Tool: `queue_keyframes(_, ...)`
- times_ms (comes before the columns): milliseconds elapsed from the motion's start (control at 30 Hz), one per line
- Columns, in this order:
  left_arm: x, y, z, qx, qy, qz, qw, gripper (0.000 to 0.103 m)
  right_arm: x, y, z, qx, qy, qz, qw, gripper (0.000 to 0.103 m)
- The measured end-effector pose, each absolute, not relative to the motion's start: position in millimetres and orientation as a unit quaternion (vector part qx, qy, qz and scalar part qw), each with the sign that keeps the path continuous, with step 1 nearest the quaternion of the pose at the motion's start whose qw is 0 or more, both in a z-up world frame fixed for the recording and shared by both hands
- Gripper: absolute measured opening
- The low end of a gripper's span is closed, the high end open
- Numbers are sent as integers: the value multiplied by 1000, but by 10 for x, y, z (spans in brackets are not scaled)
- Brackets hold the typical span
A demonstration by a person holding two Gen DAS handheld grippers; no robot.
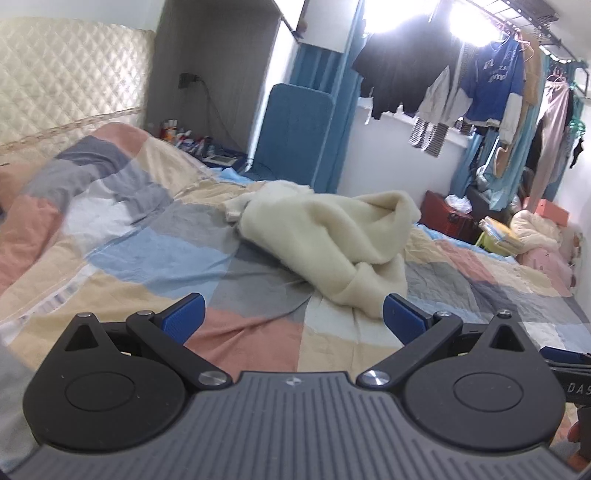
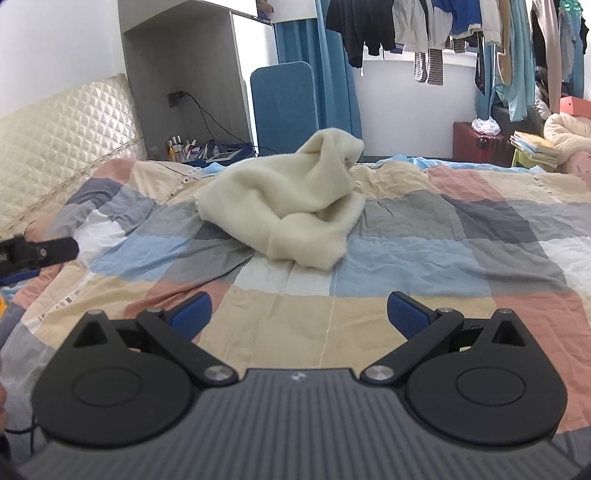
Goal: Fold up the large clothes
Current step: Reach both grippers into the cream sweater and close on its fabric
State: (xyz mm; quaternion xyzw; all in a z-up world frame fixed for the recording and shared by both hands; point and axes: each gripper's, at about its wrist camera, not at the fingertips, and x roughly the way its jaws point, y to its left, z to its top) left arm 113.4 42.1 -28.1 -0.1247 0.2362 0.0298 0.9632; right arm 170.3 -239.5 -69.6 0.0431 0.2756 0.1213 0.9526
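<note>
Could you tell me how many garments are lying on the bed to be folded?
1: a cream fleece crumpled mid-bed, ahead of both open claws. Others may be hidden under it.

Bedroom, white walls. A bed fills the foreground, covered by a patchwork quilt in peach, blue, grey and cream, creased. Quilted cream headboard at the left. Beside it, a grey open cabinet with a wall socket and a trailing cable; small bottles cluttered at its base. A blue panel stands next to blue curtains. Strong glare from the window. Clothes hang on a rail across it. A red chest sits at the far right.
</note>
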Motion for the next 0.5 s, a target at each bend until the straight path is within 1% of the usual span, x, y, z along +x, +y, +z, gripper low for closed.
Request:
queue_keyframes(300,2352,741,-844,-154,274,19,949,103,2428,-2269,-815,76,274,111,952,103)
queue_keyframes(433,2963,852,-1141,-188,309,-14,932,103,2913,-2271,-931,115,311,94,939,103)
queue_keyframes(500,3238,850,-1290,-188,318,-17,929,103,3170,-2287,-1035,141,340,100,924,103)
